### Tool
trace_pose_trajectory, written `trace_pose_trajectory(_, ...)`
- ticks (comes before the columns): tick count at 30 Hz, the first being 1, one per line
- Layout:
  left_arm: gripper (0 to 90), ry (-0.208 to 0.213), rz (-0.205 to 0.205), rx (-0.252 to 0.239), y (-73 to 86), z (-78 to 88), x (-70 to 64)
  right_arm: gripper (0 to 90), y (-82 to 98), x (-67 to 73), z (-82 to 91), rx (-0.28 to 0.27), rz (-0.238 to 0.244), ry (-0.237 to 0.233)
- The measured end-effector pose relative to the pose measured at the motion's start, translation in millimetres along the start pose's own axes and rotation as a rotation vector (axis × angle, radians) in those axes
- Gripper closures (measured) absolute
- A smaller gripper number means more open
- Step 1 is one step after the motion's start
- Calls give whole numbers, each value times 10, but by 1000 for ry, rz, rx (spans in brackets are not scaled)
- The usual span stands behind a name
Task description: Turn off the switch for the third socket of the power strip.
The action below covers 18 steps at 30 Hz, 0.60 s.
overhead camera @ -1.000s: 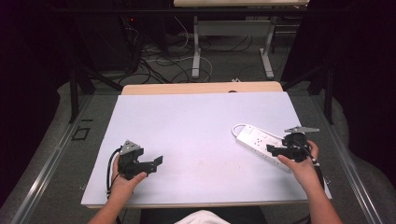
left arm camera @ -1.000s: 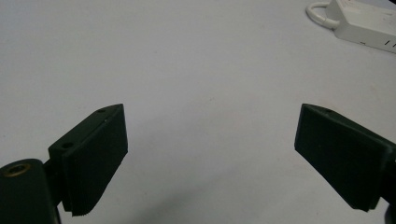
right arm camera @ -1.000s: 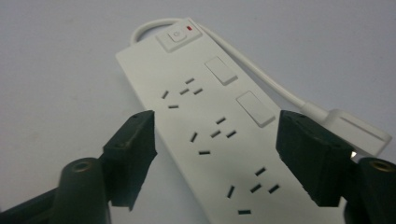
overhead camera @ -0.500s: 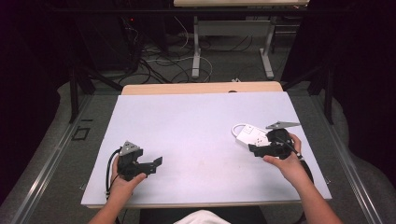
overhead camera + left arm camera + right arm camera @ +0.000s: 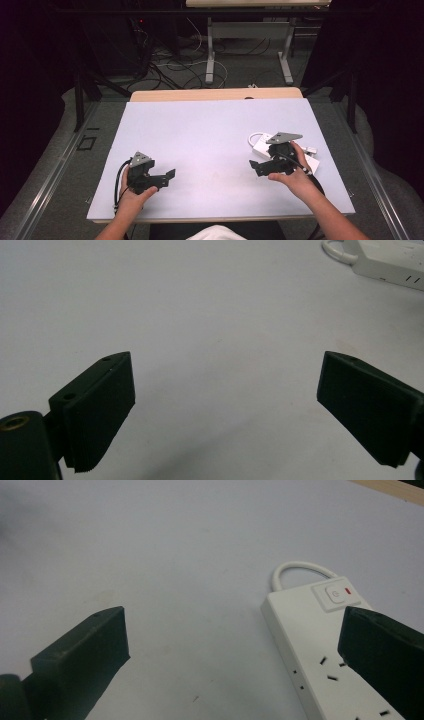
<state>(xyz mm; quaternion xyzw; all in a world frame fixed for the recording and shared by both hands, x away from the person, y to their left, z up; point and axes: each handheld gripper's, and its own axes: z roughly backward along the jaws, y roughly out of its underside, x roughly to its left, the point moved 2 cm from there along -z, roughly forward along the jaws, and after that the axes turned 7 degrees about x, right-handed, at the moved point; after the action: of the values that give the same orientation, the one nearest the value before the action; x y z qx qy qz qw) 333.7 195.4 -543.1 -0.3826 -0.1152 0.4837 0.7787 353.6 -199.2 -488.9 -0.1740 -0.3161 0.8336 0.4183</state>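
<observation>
The white power strip (image 5: 280,149) lies on the right side of the counter (image 5: 210,130), its long axis running away and slightly leftward from the right tool (image 5: 260,167), which is far nearer than the left tool (image 5: 167,177). The right tool's jaws have just been opening and stand spread wide, gripping nothing, one jaw above the strip's sockets; the left tool is also spread and empty.

My fingers (image 5: 100,410) are matt black plastic, with fine ribbing along the pad edges. The surface (image 5: 200,135) under me is a smooth, matt pale sheet, faintly scuffed, and a strip of light wood (image 5: 215,94) shows at its far edge. The power strip (image 5: 310,650) is smooth white plastic with a slight sheen, and its cord (image 5: 300,570) looks like glossy white plastic too.
</observation>
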Motion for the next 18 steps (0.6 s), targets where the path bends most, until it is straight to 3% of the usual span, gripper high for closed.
trace_pose_trajectory(3, 75, 7, -10, 12, -1, -1, -8, 0, -1, 92, -32, -11, 41, -5)
trace_pose_trajectory(9, 56, 1, -9, 10, 5, -27, -31, 0, 29, 292, -90, -27, 64, -61)
trace_pose_trajectory(18, 31, 17, -30, 31, 13, -68, -86, 0, 118, 537, -226, -23, 107, -97)
